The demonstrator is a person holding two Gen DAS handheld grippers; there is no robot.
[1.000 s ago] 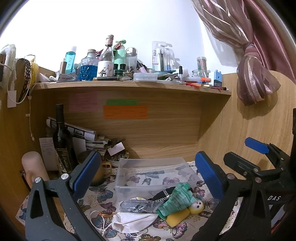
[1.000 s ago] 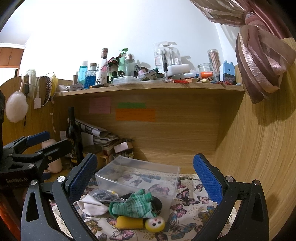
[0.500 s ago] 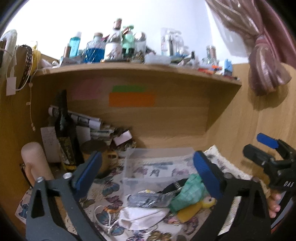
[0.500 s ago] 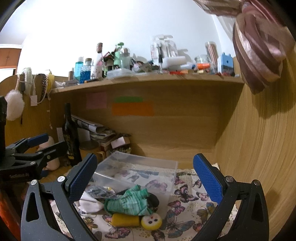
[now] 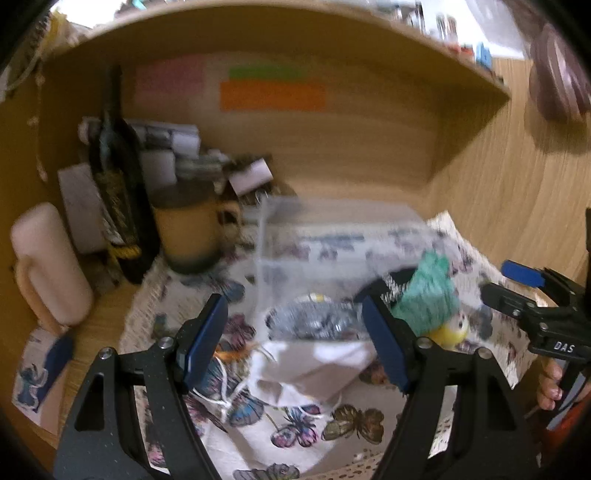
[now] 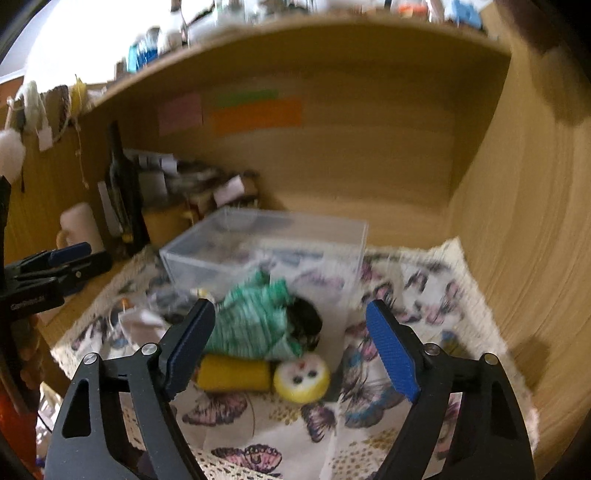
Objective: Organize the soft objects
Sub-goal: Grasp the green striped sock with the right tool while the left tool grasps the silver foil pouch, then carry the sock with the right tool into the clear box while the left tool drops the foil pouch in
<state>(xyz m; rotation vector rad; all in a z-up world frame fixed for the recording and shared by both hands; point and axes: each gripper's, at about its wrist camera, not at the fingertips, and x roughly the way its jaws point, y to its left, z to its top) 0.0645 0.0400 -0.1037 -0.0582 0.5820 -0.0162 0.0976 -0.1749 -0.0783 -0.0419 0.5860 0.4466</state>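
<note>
A pile of soft things lies on the butterfly cloth (image 6: 417, 295) in front of a clear plastic box (image 6: 266, 240). In the right wrist view my right gripper (image 6: 291, 347) is open and empty just above a green striped sock (image 6: 251, 321), a black item (image 6: 306, 321) and a yellow soft toy (image 6: 301, 376). In the left wrist view my left gripper (image 5: 295, 339) is open and empty over a white face mask (image 5: 314, 369) and a grey shiny pouch (image 5: 314, 321); the green sock (image 5: 428, 295) lies to its right.
A dark bottle (image 5: 118, 177), a tan mug (image 5: 188, 229) and a pale pink mug (image 5: 48, 269) stand at the left under the wooden shelf (image 5: 280, 33). Papers are stacked behind. A wooden side wall (image 6: 517, 221) closes the right.
Both grippers have tilted down and moved closer to the pile. The shelf-top clutter has slid out of view. Both stay open.
</note>
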